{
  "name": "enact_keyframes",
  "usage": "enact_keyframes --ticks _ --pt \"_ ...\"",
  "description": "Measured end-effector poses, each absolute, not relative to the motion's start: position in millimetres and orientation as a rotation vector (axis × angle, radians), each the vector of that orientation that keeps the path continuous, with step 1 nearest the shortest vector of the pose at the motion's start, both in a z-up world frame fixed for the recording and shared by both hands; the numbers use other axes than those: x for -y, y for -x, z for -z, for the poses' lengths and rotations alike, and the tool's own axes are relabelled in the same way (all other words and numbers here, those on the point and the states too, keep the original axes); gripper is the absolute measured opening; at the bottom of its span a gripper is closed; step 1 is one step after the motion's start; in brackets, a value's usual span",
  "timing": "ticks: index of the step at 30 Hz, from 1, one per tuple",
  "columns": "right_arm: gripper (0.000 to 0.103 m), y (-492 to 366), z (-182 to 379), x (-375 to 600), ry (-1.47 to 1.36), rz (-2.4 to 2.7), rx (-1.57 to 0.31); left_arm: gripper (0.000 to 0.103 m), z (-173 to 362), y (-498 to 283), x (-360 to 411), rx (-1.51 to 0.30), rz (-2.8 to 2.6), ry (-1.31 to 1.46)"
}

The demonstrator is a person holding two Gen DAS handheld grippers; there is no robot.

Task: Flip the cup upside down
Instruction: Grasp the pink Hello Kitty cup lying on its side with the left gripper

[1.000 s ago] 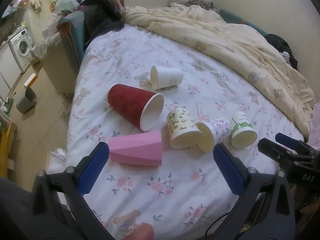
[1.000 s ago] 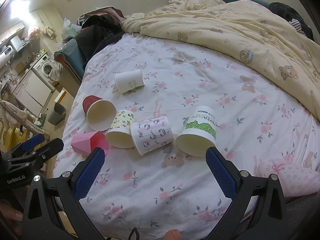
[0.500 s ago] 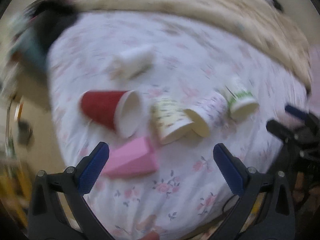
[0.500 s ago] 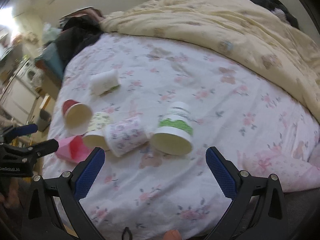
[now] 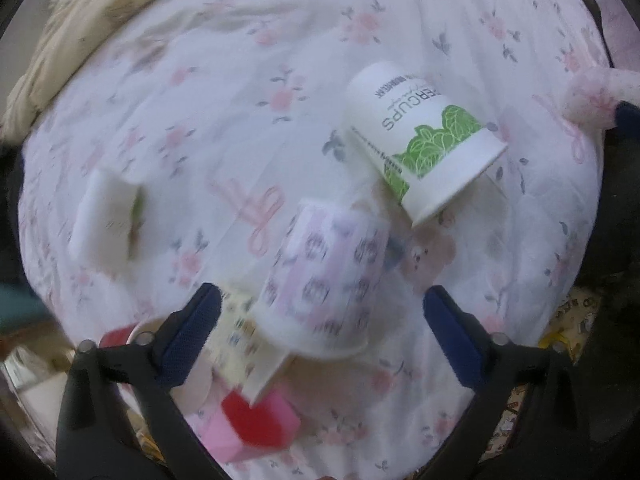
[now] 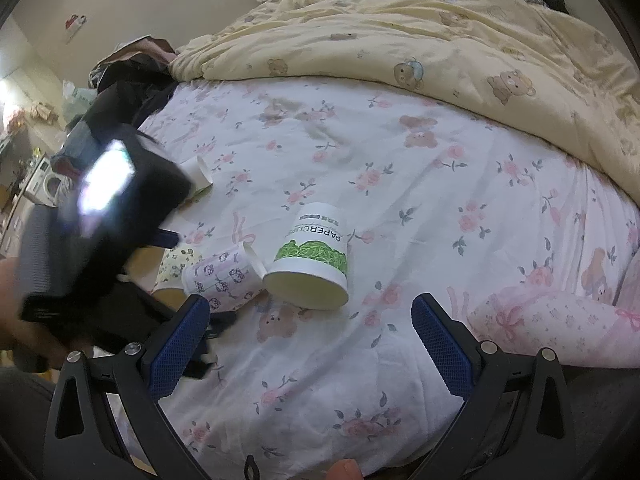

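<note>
A wide bed (image 6: 400, 168) covered in a white sheet printed with pink flowers and bears fills the room, and a rumpled pale-yellow quilt with teddy bears (image 6: 420, 40) lies heaped along its far side. A rolled pink-patterned cloth bundle (image 6: 560, 320) rests near the bed's right edge.

Several paper cups lie on their sides on the sheet. The white paper cup with a green leaf band and "PAPERCUPS" lettering (image 6: 312, 256) lies tipped over with its open mouth toward the near edge of the bed. Just beside it on the left, touching or nearly so, is a white paper cup with a pink cartoon-cat print (image 5: 320, 280), also on its side. Behind that lies a pale yellow patterned paper cup (image 6: 176, 264), partly hidden. A plain white paper cup (image 5: 104, 216) lies well apart, farther up the bed. A pink faceted cup (image 5: 248, 432) and a red cup (image 5: 116, 334) show blurred at the bottom of the left view.

The left claw (image 5: 320, 336) is spread wide with nothing in it, hovering over the cat-print cup, which sits between its blue pads (image 5: 188, 336). The right claw (image 6: 308, 352) is likewise spread and empty, held near the bed's edge, facing the leaf-band cup.
</note>
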State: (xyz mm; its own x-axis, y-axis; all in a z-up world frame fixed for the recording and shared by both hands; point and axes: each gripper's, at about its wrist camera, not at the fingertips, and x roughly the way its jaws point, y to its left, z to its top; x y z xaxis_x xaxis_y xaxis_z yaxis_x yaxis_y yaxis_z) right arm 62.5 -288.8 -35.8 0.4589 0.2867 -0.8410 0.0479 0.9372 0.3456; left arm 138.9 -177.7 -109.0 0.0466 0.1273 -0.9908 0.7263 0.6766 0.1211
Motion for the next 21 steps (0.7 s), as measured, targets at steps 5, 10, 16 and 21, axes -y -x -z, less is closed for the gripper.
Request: enact_keyframes --ticks 5,10,16,21 --pt "0.103 -64 36 290 -0.357 -0.167 -1.094 0.074 125 -146 182 -1.515 0.524 -0.769" --pt "0.103 -65 36 290 -0.366 -0.178 -1.092 0.062 118 -150 176 -1.501 0.537 -0.721" --pt "0.103 -64 35 287 -0.372 -0.191 -1.092 0.062 79 -161 150 -1.443 0.485 -0.544" --pt "0.103 -63 32 281 -0.348 -0.197 -1.084 0.062 33 -169 105 -1.402 0.38 -0.266"
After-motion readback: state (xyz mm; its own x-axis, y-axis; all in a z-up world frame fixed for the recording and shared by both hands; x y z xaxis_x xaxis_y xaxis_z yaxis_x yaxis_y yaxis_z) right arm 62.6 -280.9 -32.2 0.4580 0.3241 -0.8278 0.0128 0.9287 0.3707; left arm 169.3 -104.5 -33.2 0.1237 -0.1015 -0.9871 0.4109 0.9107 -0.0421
